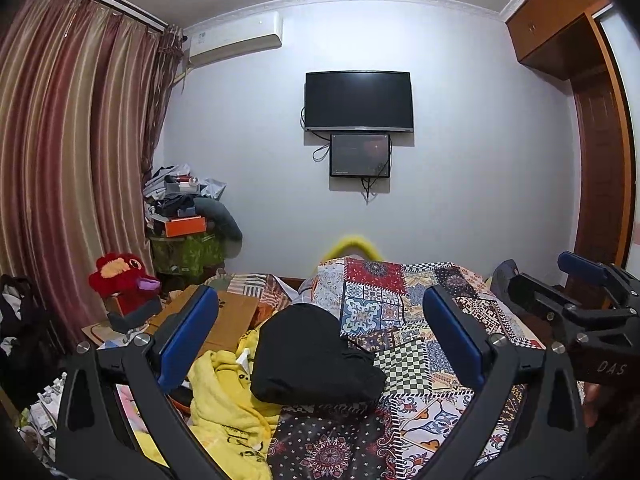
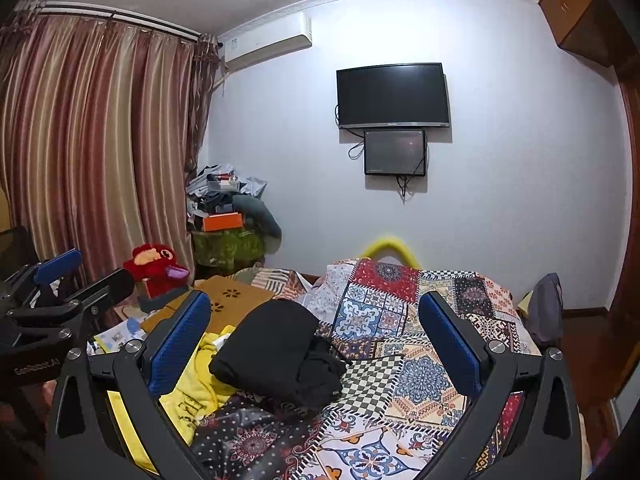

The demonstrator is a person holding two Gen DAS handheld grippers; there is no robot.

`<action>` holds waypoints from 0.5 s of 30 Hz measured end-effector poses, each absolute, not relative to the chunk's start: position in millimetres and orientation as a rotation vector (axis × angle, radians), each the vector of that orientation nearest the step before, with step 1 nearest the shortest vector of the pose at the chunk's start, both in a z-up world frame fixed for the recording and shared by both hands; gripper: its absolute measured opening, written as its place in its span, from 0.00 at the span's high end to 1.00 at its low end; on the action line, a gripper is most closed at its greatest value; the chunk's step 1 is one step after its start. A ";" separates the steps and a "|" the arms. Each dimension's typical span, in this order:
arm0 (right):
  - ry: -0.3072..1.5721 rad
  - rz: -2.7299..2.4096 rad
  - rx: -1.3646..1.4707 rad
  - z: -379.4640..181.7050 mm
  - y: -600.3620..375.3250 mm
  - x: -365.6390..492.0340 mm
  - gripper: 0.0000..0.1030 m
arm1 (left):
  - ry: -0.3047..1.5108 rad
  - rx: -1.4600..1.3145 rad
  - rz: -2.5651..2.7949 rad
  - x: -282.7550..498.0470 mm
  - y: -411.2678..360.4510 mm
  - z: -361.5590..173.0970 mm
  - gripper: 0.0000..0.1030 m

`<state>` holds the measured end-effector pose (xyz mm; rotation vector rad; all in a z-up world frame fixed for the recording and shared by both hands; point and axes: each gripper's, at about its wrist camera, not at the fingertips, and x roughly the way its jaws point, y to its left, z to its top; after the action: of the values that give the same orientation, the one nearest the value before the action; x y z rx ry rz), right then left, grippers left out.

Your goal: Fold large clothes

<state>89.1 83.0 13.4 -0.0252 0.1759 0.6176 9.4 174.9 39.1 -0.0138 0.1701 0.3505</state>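
- A bed filled the lower part of both views, covered by a patchwork bedspread (image 2: 400, 376) of checkered, floral and tiled squares.
- Beyond both claws, a white wall carried a dark television (image 1: 358, 101) with a smaller screen (image 1: 359, 155) mounted just under it, cables hanging below.
- An air conditioner (image 1: 236, 38) sat high on that wall, next to striped reddish curtains (image 1: 76, 168) that hung well to the left of the claws.
- Wooden cabinets (image 1: 560, 20) stood high to the right.
- In the far left corner a heap of boxes and bags (image 1: 186, 216) was piled up; nearer, a red plush toy (image 1: 120, 280) sat by a flat cardboard sheet (image 2: 236, 300).
- A yellow curved bar (image 2: 390, 246) showed at the far end of the bed.
- The black garment (image 2: 280, 356) lay on the bedspread, bundled into a rounded, partly folded lump with loose folds on its right side; it sat just ahead of and between the fingers of each claw, touched by neither.
- A yellow blanket (image 1: 228, 396) lay crumpled against the garment's left edge, near each claw's left finger.
- The left claw (image 1: 320, 336) stood wide with nothing between its blue pads.
- The right claw (image 2: 316, 340) was spread as wide, also holding nothing.
- Each claw appeared at the edge of the other's view, side by side.
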 end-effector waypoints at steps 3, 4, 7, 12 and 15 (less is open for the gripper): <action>0.178 0.619 -0.019 14.1 82.2 88.8 0.00 | 0.174 -0.012 0.350 11.3 175.2 37.8 0.00; 0.180 0.621 -0.017 13.8 81.7 88.7 0.00 | 0.176 -0.013 0.348 11.9 175.8 37.7 0.00; 0.185 0.624 -0.011 14.6 80.8 89.0 0.00 | 0.180 -0.016 0.345 12.9 178.3 37.2 0.00; 0.187 0.621 -0.008 15.0 80.0 91.4 0.00 | 0.187 -0.022 0.339 15.2 179.6 34.9 0.00; 0.192 0.622 -0.005 14.0 80.3 92.7 0.00 | 0.190 -0.031 0.333 16.6 180.9 33.3 0.00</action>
<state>92.7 80.3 14.0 -0.0052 0.1918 0.6216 16.6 180.9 33.3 -0.0307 0.1902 0.3326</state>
